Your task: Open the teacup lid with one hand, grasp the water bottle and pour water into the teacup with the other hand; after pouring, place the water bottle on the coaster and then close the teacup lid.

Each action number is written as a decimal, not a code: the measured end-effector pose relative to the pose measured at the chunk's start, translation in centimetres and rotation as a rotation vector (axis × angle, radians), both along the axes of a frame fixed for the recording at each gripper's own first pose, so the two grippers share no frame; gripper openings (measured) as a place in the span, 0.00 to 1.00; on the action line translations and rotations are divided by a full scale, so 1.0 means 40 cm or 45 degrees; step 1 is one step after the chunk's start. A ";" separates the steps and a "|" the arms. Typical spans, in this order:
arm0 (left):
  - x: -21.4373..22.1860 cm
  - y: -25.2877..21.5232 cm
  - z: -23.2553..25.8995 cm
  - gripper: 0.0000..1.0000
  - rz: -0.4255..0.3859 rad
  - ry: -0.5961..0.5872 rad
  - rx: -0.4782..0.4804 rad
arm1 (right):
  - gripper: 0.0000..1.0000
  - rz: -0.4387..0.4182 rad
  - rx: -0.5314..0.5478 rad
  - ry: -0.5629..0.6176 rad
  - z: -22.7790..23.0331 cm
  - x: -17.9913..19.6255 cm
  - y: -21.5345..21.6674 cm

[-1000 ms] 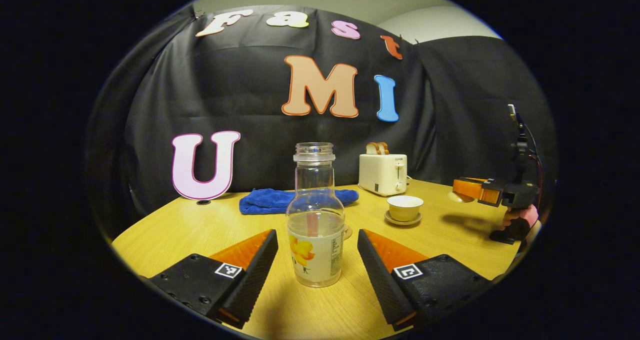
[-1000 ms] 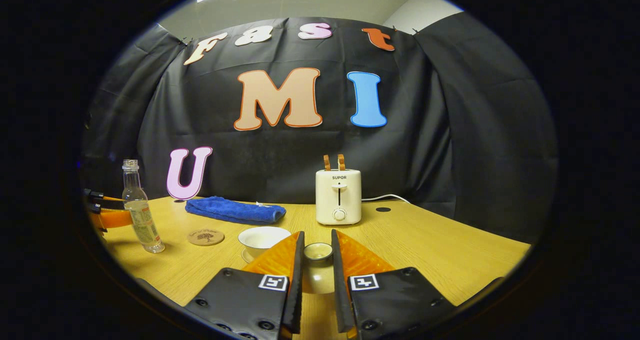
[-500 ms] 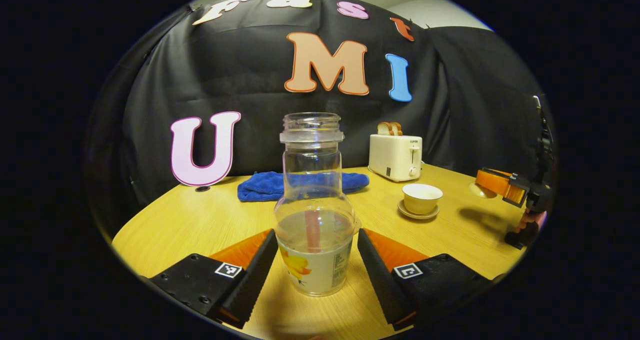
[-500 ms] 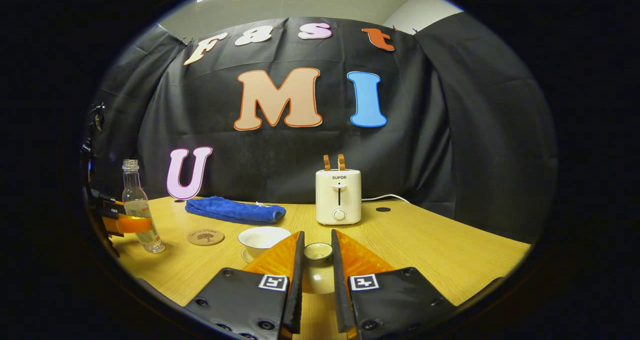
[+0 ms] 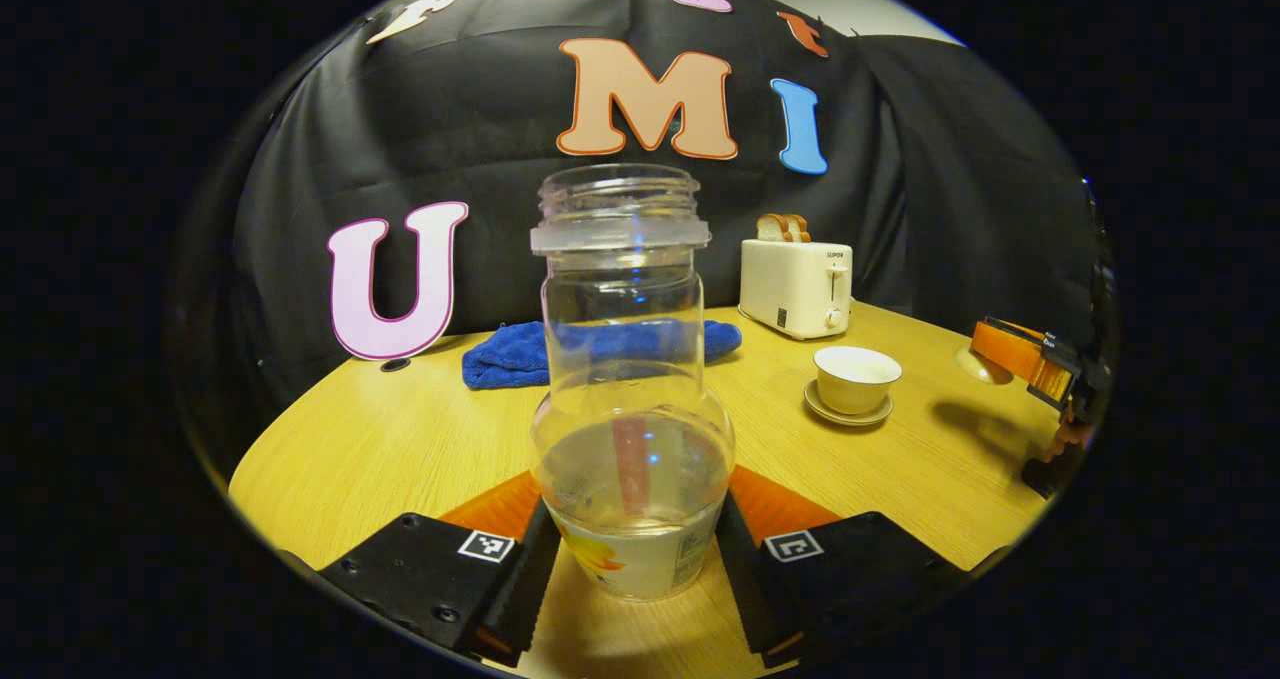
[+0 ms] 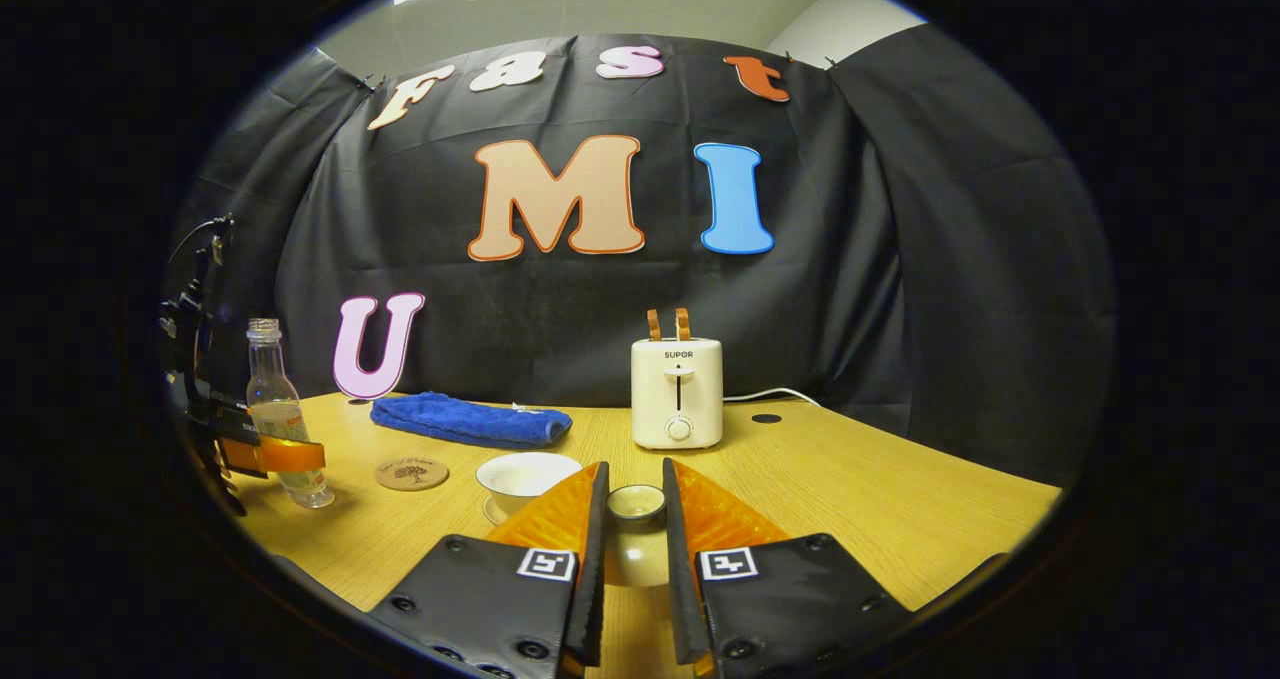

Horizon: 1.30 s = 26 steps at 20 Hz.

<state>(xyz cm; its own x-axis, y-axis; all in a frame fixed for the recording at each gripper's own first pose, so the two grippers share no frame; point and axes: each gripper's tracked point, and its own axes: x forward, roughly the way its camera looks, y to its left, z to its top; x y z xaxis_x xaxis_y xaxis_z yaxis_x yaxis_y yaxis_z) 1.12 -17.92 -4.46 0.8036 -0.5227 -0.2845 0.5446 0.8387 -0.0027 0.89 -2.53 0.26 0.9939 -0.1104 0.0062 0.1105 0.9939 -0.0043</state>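
Observation:
The clear, uncapped water bottle (image 5: 622,299), part full and with a flower label, stands on the table between my left gripper's (image 5: 633,507) fingers, which press against its lower sides. From the right gripper view, the bottle (image 6: 270,399) is at the far left, with the left gripper's (image 6: 272,455) orange finger across it. My right gripper (image 6: 634,471) is shut on the teacup lid (image 6: 636,504) and holds it above the table. The open beige teacup (image 6: 520,474) sits on its saucer just left of those fingers. A round coaster (image 6: 411,474) lies between the cup and the bottle.
A cream toaster (image 6: 677,391) with two slices of bread stands at the back, its cord running right. A folded blue towel (image 6: 470,421) lies along the back wall. In the left gripper view, the teacup (image 5: 857,377) stands to the right, with the right gripper (image 5: 1005,347) beyond it.
My left gripper has moved forward around the bottle and its fingers have closed in on the bottle's sides. The right gripper has stayed still with the lid.

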 end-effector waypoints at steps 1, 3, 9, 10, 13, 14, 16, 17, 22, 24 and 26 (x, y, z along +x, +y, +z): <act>0.001 -0.002 -0.002 0.74 -0.001 -0.004 0.005 | 0.31 0.003 0.000 0.001 -0.002 -0.001 0.002; 0.007 -0.005 0.000 0.72 0.004 -0.021 0.026 | 0.29 0.005 0.000 0.001 -0.001 -0.001 0.002; 0.046 -0.022 0.064 0.70 0.039 -0.179 0.333 | 0.31 0.001 0.001 0.003 -0.001 -0.001 -0.011; 0.060 -0.024 0.082 0.69 0.043 -0.221 0.414 | 0.31 -0.003 0.001 0.004 0.000 -0.002 -0.018; 0.093 -0.038 0.137 0.70 0.058 -0.353 0.655 | 0.29 -0.035 -0.001 0.001 0.003 -0.001 -0.053; 0.101 -0.050 0.153 0.70 0.051 -0.402 0.731 | 0.29 -0.053 -0.002 0.000 0.003 -0.001 -0.070; 0.117 -0.076 0.168 0.69 0.026 -0.475 0.839 | 0.29 -0.094 -0.003 -0.003 0.004 -0.002 -0.106; 0.118 -0.084 0.166 0.69 0.019 -0.494 0.896 | 0.29 -0.111 -0.004 -0.004 0.004 -0.006 -0.120; 0.129 -0.171 0.146 0.69 -0.075 -0.622 1.110 | 0.31 -0.141 -0.004 -0.003 0.006 -0.008 -0.149; 0.152 -0.188 0.133 0.69 -0.092 -0.681 1.214 | 0.29 -0.138 -0.004 -0.003 0.006 -0.008 -0.148; 0.174 -0.190 0.119 0.69 -0.103 -0.712 1.312 | 0.31 -0.134 -0.003 -0.002 0.004 -0.010 -0.149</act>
<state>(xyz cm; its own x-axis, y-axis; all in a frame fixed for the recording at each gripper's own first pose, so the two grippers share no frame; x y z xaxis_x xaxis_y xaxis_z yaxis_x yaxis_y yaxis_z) 8.08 -25.50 0.29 0.9258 -0.3066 -0.2209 0.3066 0.2678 0.9134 0.50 -8.47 0.42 0.9767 -0.2145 0.0082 0.2146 0.9767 -0.0065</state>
